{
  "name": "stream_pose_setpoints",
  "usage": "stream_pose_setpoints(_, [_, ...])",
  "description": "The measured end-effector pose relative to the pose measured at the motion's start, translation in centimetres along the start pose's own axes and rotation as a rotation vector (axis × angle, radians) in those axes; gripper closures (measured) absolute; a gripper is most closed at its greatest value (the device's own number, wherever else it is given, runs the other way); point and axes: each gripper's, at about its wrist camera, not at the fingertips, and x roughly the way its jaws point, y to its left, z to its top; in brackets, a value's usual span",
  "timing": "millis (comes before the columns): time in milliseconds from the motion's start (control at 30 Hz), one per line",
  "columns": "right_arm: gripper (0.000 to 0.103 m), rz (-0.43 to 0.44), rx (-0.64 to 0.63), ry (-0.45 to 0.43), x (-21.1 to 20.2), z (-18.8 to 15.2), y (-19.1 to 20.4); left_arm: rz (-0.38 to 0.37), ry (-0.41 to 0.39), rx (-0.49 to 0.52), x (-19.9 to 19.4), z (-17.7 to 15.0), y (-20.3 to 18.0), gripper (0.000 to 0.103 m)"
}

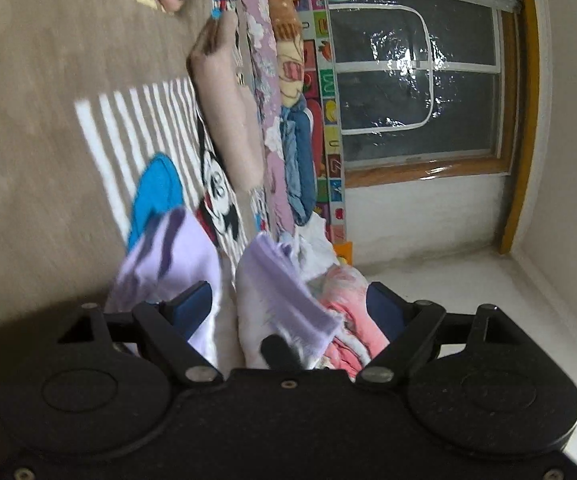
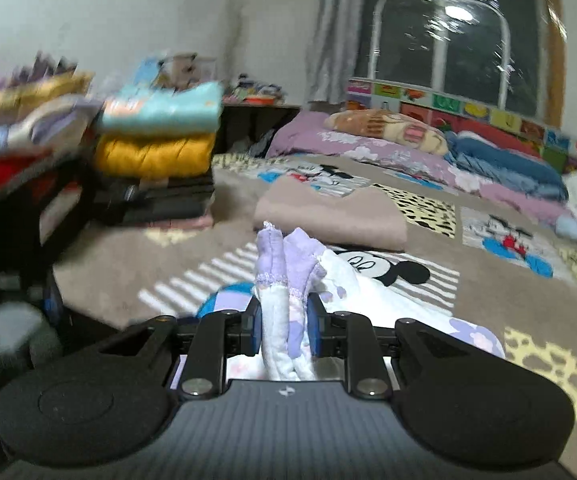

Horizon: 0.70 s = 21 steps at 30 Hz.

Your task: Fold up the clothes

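A white and lilac garment with purple cuffs (image 2: 284, 280) is pinched between the pads of my right gripper (image 2: 284, 326), which is shut on it; the rest of it trails right over the cartoon rug (image 2: 368, 292). In the left wrist view, rolled on its side, my left gripper (image 1: 288, 304) stands open around a bunch of lilac, white and pink cloth (image 1: 288, 304). A lilac piece with dark stripes (image 1: 168, 256) hangs beside its left finger (image 1: 192, 304). I cannot tell whether these are one garment.
A folded beige blanket (image 2: 328, 212) lies on the rug ahead. Stacks of folded clothes, teal over yellow (image 2: 156, 136), stand at the left. Purple bedding with a blue garment (image 2: 500, 160) lines the window wall. A dark window (image 1: 416, 80) is behind.
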Motion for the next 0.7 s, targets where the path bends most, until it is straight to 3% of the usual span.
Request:
stream_pose_setpoints(167, [0.079,-0.020,-0.087,0.026,0.9,-0.5,2.5,0.020,-0.031,0.025,0.0,0.5,0.0,0.018])
stream_pose_setpoints(467, [0.079,-0.022,-0.128,0.066,1.9,-2.2,4.6,0.026,-0.041,0.056,0.2,0.6,0.2,0.018])
stream_pose_setpoints(667, [0.072,-0.010,-0.151,0.033,0.6,-1.8,5.0,0.040,-0.065,0.158,0.2,0.3,-1.3,0.018])
stream_pose_setpoints(700, [0.067,-0.006,-0.153,0.025,0.3,-1.7,5.1,0.042,-0.070,0.181,0.2,0.2,-1.7,0.018])
